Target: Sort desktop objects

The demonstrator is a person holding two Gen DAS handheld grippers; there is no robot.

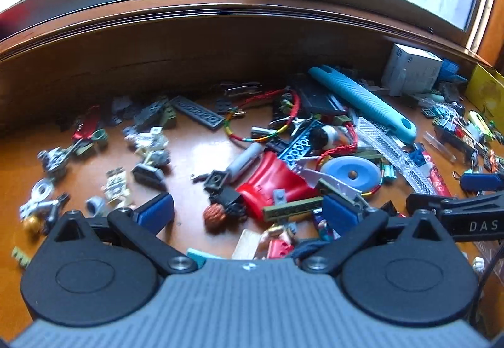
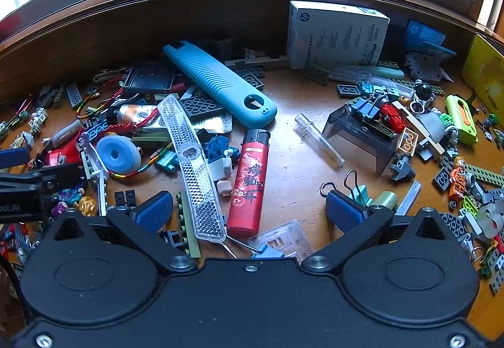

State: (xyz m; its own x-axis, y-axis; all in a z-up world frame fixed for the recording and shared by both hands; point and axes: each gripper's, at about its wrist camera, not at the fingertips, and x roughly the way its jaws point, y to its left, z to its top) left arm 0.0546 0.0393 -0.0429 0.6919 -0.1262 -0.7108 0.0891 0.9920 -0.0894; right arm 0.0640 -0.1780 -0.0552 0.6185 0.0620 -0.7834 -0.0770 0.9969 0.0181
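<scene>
We see both grippers hovering low over a cluttered wooden bench (image 2: pixel 299 177), nothing yet sorted. The right gripper (image 2: pixel 249 209) has its jaws spread wide and empty, with a red lighter (image 2: pixel 249 181) lying at lower centre of its view between them. The left gripper (image 1: pixel 249 212), likewise spread and empty, faces a red plastic piece (image 1: pixel 271 187) amid toy bricks at centre frame. We judge a pick is being lined up; next, lower and close on the lighter.
</scene>
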